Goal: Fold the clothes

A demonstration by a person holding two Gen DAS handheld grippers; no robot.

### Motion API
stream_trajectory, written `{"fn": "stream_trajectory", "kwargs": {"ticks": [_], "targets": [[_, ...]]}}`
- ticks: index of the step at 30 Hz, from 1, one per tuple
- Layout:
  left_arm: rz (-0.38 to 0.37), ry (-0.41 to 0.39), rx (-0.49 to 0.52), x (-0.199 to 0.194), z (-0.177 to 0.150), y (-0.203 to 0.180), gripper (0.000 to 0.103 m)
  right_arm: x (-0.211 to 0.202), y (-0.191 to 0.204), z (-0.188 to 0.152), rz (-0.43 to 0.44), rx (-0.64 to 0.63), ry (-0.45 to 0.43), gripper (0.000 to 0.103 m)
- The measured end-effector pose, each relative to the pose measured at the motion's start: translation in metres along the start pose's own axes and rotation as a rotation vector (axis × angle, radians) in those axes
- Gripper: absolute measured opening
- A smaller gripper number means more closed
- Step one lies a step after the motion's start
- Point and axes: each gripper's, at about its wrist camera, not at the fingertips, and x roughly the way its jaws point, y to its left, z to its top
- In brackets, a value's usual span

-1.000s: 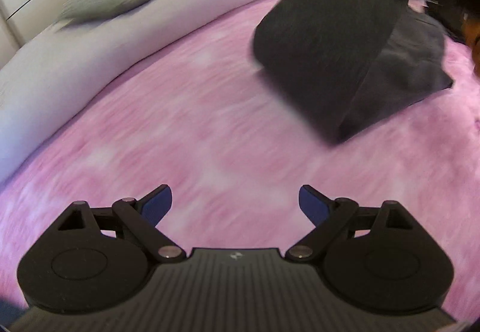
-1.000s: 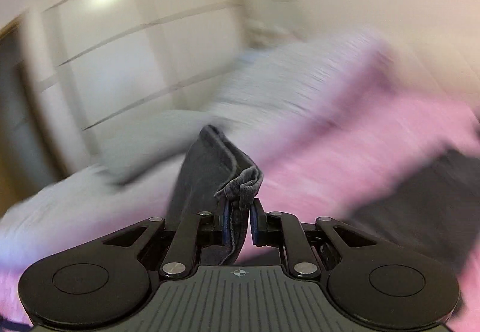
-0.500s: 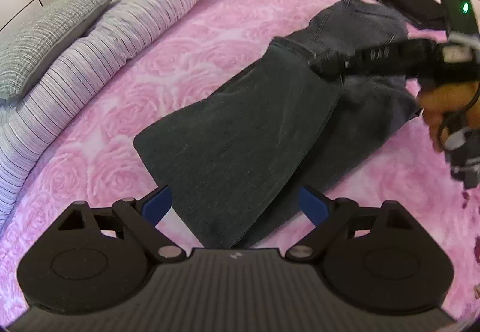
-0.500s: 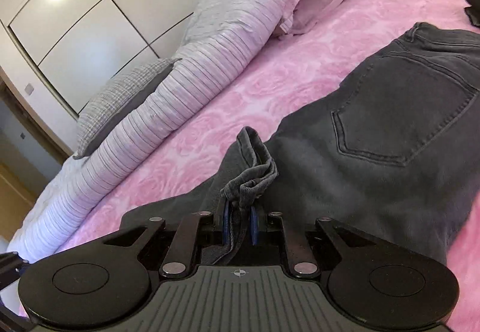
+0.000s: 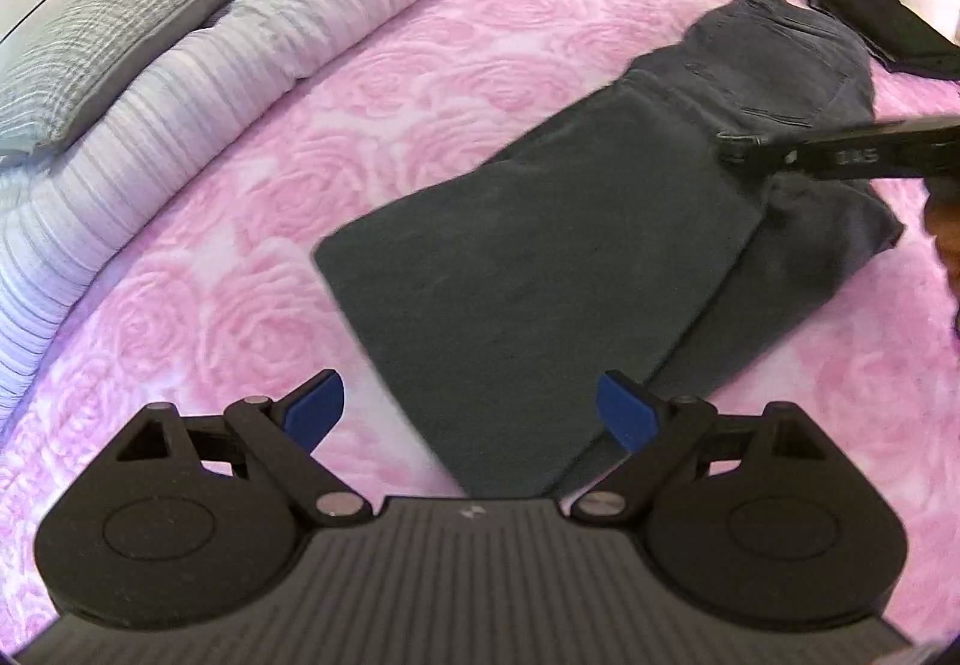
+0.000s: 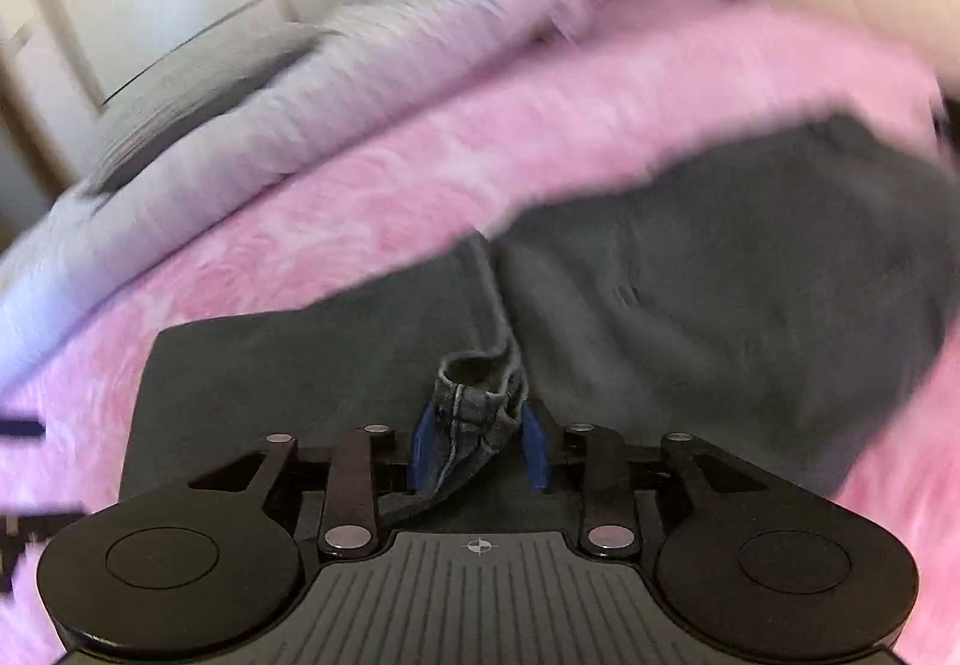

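Dark grey jeans [image 5: 540,257] lie folded lengthwise on the pink rose-patterned bedspread [image 5: 288,173], one leg end laid back over the rest. My left gripper [image 5: 471,413] hovers wide open above the jeans' near end with nothing between its blue pads. In the left wrist view my right gripper [image 5: 840,158] reaches in from the right over the jeans' middle. In the blurred right wrist view the right gripper [image 6: 477,443] is low over the jeans [image 6: 720,269]. Its jaws are opening, and the bunched leg hem [image 6: 480,395] sits loosely between the pads.
A striped grey-white duvet [image 5: 180,83] and a grey pillow [image 5: 90,47] run along the bed's left side. A black garment [image 5: 870,17] lies at the far right by the headboard. A person's hand [image 5: 945,239] shows at the right edge.
The right gripper has sunk toward the jeans and its pads have parted around the hem it was pinching. The left gripper has drifted along the bed, over the jeans' near end.
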Motion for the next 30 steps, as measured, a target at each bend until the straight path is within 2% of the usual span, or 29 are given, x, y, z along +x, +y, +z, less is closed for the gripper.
{"fn": "stream_trajectory", "kwargs": {"ticks": [4,7,9,11,13,15,17,21,25,30], "targets": [[0.0,0.0,-0.008,0.019,-0.004,0.023,0.089,0.02,0.023,0.013,-0.018,-0.116,-0.049,0.031],[-0.017,0.005,-0.038,0.036,-0.006,0.037,0.089,0.048,0.019,0.018,-0.106,-0.106,-0.001,0.031],[-0.024,0.012,-0.065,0.049,-0.008,0.044,0.088,0.062,0.008,0.015,-0.12,-0.067,0.072,0.031],[-0.033,0.028,-0.091,0.063,-0.01,0.051,0.087,0.069,0.008,0.005,-0.126,-0.116,0.106,0.031],[-0.048,0.044,-0.111,0.076,-0.012,0.057,0.088,0.07,0.012,-0.003,-0.144,-0.179,0.099,0.031],[-0.062,0.053,-0.115,0.085,-0.014,0.061,0.089,0.057,0.019,-0.003,-0.174,-0.196,0.044,0.031],[-0.068,0.053,-0.101,0.089,-0.014,0.06,0.089,0.04,0.032,-0.005,-0.161,-0.214,-0.023,0.031],[-0.079,0.052,-0.09,0.095,-0.014,0.061,0.09,0.051,0.048,-0.008,-0.1,-0.301,-0.006,0.031],[-0.093,0.042,-0.107,0.093,-0.016,0.064,0.089,0.088,0.034,0.014,-0.098,-0.194,0.018,0.031],[-0.111,0.025,-0.164,0.087,-0.018,0.068,0.086,0.117,0.008,0.028,0.015,-0.074,0.106,0.031]]}}
